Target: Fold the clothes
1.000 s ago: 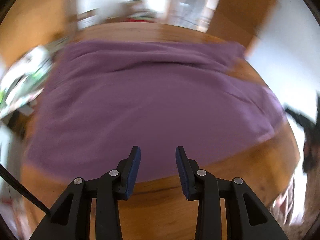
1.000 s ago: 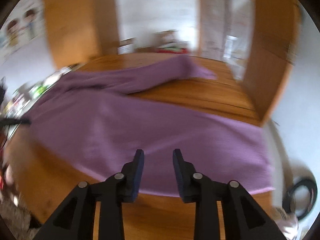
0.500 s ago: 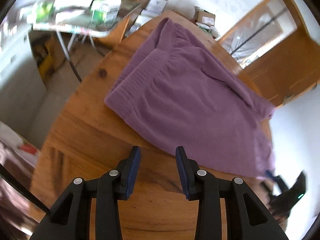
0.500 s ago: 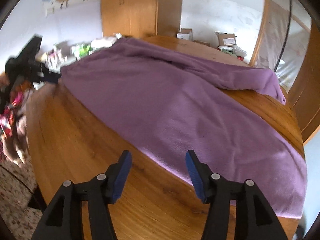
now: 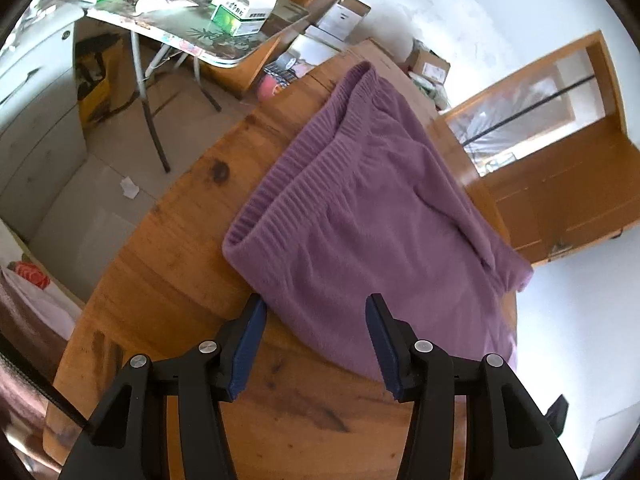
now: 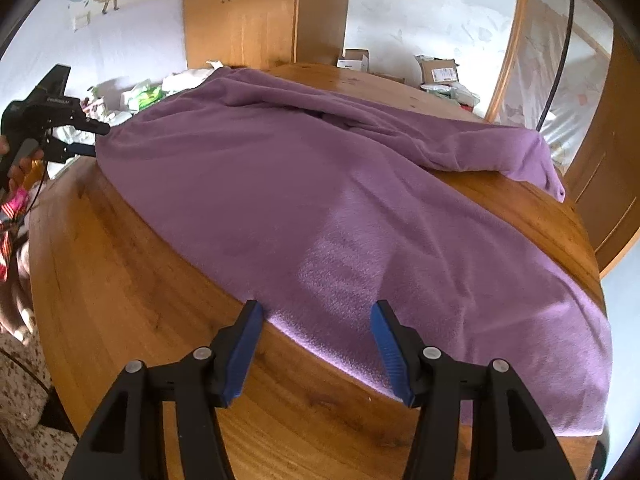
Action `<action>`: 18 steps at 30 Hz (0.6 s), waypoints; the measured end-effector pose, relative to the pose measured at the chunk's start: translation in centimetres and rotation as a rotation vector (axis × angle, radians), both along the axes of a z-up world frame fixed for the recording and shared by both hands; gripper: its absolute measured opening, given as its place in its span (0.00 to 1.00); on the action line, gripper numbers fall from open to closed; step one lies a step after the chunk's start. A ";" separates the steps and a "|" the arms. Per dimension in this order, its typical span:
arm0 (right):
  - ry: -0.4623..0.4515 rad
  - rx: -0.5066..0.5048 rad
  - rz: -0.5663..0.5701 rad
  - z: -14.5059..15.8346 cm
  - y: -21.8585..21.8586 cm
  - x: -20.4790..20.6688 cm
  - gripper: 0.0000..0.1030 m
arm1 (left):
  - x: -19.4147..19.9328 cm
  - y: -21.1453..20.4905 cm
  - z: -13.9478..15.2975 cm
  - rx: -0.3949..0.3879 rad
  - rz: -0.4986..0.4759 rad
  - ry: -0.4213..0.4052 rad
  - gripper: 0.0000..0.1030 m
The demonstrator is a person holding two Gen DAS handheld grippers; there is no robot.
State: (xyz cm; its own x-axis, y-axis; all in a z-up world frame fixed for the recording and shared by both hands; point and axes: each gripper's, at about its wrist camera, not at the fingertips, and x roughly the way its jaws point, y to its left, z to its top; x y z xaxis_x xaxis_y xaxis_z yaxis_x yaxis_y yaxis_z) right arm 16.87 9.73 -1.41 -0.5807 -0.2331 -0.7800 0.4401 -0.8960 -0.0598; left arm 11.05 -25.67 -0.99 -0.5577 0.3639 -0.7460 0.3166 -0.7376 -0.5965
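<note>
Wooden wardrobes and white walls ring a round, honey-coloured plank table (image 6: 120,280), its grain and dark knots glossy in the daylight. Beyond its far rim sit opened cardboard boxes (image 6: 438,70); to the left side stands a folding metal-legged side table (image 5: 224,54) cluttered with green-and-white cartons (image 5: 240,14) and packets. A sliding door with clear sheeting (image 6: 536,60) closes the right of the room.

Spread across most of the tabletop lies a pair of soft purple fleece trousers (image 6: 320,184), ribbed waistband (image 5: 304,160) toward the side table, one leg running to the right rim and the other bunched in folds behind it. Its near edge leaves a crescent of bare wood open along the front rim.

The left gripper (image 5: 314,334) has just been opening; its blue-padded fingers stand wide, straddling the near hem just below the waistband corner, and seem not to press it, though contact is hard to judge. The right gripper (image 6: 316,338) has eased slightly inward yet stays wide, fingers astride the near edge of the leg, with cloth between them but no clamping visible. In the right wrist view the left tool appears at the far left, held in a hand (image 6: 16,160).
</note>
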 end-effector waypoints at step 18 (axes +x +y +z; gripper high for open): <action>0.006 0.003 0.048 0.2 -1.1 0.3 0.04 | 0.3 -1.1 -0.3 0.053 0.120 0.067 0.04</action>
State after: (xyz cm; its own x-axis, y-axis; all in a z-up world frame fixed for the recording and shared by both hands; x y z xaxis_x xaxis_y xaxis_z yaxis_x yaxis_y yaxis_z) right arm 17.16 8.63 -1.25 -0.5734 -0.2584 -0.7775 0.4818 -0.8739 -0.0649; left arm 11.33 -26.81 -1.32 -0.6473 0.3299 -0.6871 0.3587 -0.6636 -0.6565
